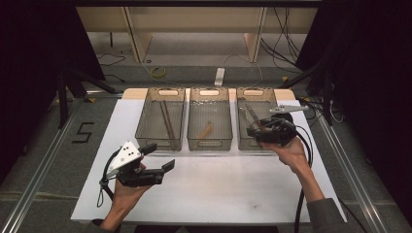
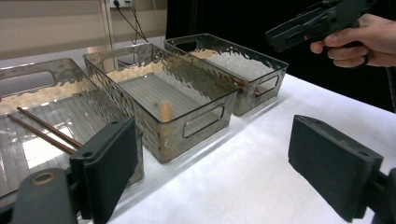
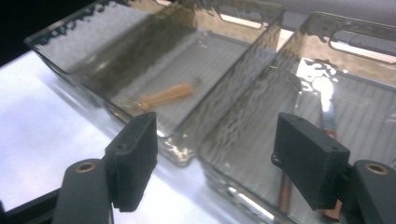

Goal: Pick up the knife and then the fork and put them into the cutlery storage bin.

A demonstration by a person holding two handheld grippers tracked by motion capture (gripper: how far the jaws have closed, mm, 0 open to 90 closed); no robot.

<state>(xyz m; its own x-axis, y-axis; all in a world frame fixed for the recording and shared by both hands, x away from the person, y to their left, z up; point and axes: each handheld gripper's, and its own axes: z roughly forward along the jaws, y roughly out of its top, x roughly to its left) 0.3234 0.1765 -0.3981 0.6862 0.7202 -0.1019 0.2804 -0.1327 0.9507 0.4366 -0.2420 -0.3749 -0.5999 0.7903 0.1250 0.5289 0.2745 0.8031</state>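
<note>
Bins stand in a row of three across the far part of the white surface [image 1: 204, 189], and the middle bin [image 1: 209, 119] serves as the landmark. Inside it lies a short wooden utensil [image 1: 205, 131], slanted on the floor of the bin. To its left the left bin [image 1: 161, 119] holds a pair of dark chopsticks [image 1: 166, 119] lying lengthwise. To its right the right bin [image 1: 255, 121] holds slim metal-and-wood pieces [image 1: 251, 115], too blurred to name. The right gripper [image 1: 252, 130] hangs over the near end of the right bin, its jaws wide with nothing between them; in the right gripper view they frame the wall shared by the middle and right bins. The left gripper [image 1: 160, 158] hovers over bare surface in front of and left of the middle bin, well apart from it, jaws wide and empty. Between that gripper and the utensil rises the near wall of the middle bin, with its cut-out handle.
</note>
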